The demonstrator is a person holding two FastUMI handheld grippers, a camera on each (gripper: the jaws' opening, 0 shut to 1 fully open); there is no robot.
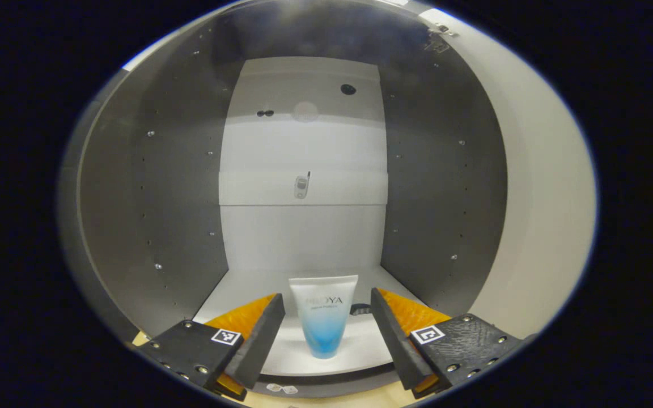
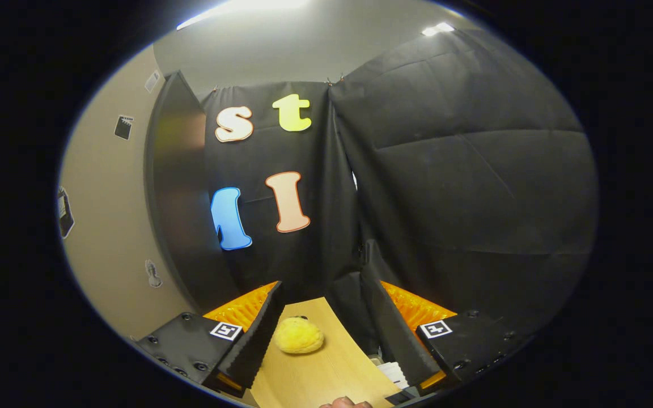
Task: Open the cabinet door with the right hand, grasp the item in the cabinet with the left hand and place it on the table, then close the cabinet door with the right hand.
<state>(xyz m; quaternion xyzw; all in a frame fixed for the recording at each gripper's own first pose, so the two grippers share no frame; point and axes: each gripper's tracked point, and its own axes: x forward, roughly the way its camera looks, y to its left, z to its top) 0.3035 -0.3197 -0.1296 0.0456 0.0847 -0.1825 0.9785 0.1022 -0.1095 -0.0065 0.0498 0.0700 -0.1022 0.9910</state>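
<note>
The cabinet (image 1: 440, 187) stands open in the left gripper view, with grey side walls and a white back panel. On its white floor a white-and-blue tube (image 1: 323, 317) stands cap down. My left gripper (image 1: 326, 331) is open, a finger on each side of the tube, apart from it. The opened door (image 1: 536, 226) is the pale panel at the right. In the right gripper view my right gripper (image 2: 322, 331) is open and holds nothing, over the wooden table (image 2: 326, 374). The cabinet door (image 2: 176, 215) appears there as a dark panel at the left.
A small phone-shaped sticker (image 1: 301, 186) is on the cabinet's back panel. A yellow fluffy toy (image 2: 298, 335) lies on the table between my right fingers. Black cloth (image 2: 462, 187) walls the booth behind and to the right. A fingertip of a hand (image 2: 344, 403) shows at the bottom edge.
</note>
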